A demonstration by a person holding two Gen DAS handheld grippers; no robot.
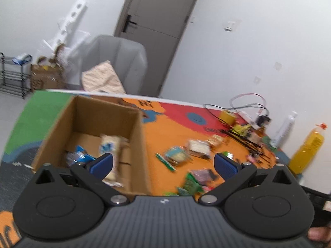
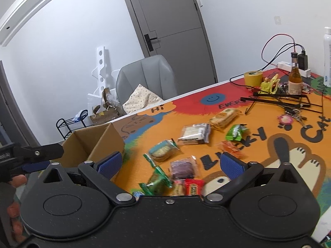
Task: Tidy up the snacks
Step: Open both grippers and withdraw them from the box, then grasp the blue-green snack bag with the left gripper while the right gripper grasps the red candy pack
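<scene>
1. A bright cartoon-printed mat covers a table. An open cardboard box sits on its left part.
2. Inside the box lie two snack packs: a pale one and a blue one, side by side on the bottom.
3. The left gripper hangs over the box's right wall, blue pads spread wide, nothing between them.
4. The right gripper is also spread wide and empty, above loose snacks right of the box.
5. Those snacks lie scattered on the mat: a purple pack, a red pack, green wrappers, a round-cracker pack, a clear pack, an orange pack and a green pouch.
6. Farther back stand a tape roll, a brown bottle and tangled black wire frames.
7. Behind the table are a grey chair and a grey door.
</scene>
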